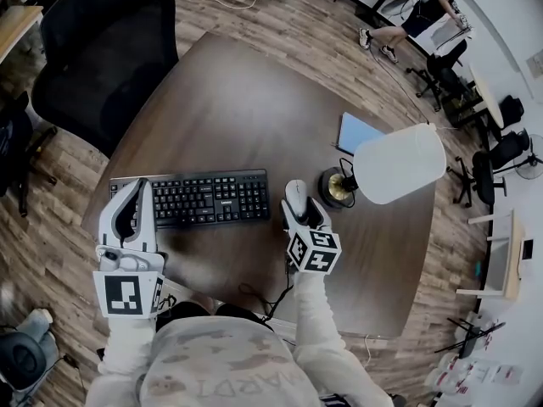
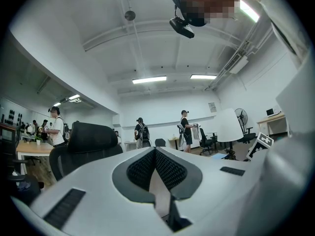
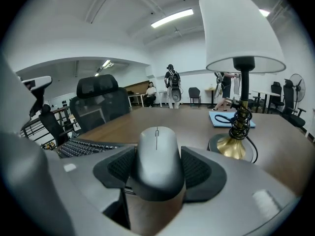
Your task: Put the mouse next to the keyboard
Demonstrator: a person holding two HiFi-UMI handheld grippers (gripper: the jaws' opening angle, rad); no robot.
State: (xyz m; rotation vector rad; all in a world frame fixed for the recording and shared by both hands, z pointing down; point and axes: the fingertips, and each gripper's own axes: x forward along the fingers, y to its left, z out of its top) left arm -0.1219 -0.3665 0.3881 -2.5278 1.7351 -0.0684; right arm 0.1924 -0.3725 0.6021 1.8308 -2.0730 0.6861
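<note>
Head view shows the left tongs (image 1: 134,200), pressed together on nothing, at the left end of the black keyboard (image 1: 208,197) on the brown worktop (image 1: 237,100), while just right of it the right tongs (image 1: 299,213) pinch the grey mouse (image 1: 295,193), left of the lamp (image 1: 399,164).

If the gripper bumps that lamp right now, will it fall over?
It might tip: the lamp carries a big white shade high over a small round brass base, so it looks top-heavy. The base probably has some weight, which would help. The cord wound round the lamp could also tug it.
</note>
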